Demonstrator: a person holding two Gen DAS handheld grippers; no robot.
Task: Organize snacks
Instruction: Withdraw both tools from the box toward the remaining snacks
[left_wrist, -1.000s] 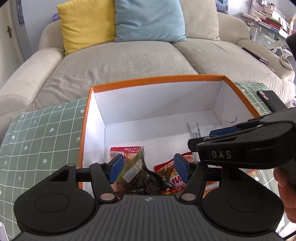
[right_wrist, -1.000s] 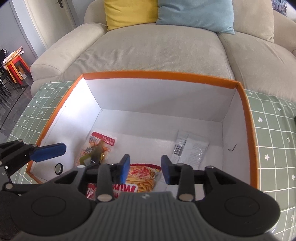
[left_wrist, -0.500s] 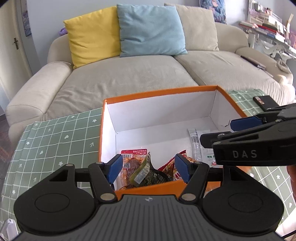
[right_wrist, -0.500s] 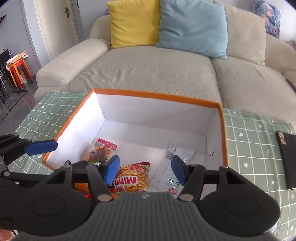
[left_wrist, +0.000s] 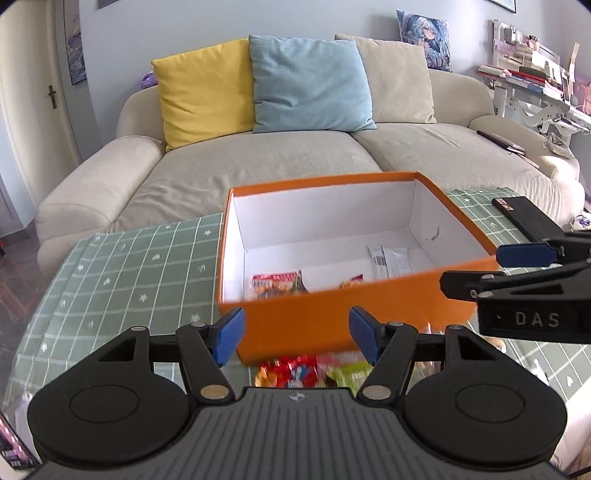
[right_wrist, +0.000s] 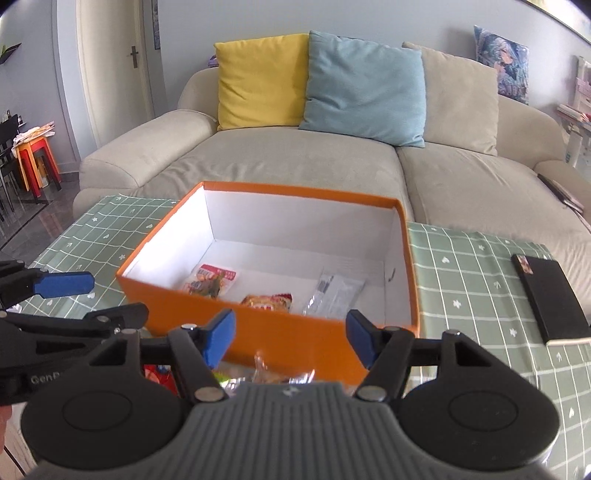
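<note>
— Left wrist view: where are the snacks?
— Three packets lie inside the orange cardboard box (left_wrist: 332, 325) on the green checked tablecloth (left_wrist: 140, 280); more sit before it.
— Grippers?
— Left gripper (left_wrist: 297, 338) spread, empty; right gripper (right_wrist: 290, 338) opening, empty.

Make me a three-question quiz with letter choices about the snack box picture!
1. Where is the black flat case?
A. inside the box
B. on the green cloth beside the box
C. on the sofa

2. What colour is the box outside?
A. orange
B. blue
C. yellow

3. What is between the left claw's fingers?
A. a snack packet
B. a pillow
C. nothing

Answers:
1 B: it lies on the checked green cloth, outside the box wall.
2 A: its outer walls and rim are orange, white only inside.
3 C: its blue fingers stand apart with an empty gap.
</note>
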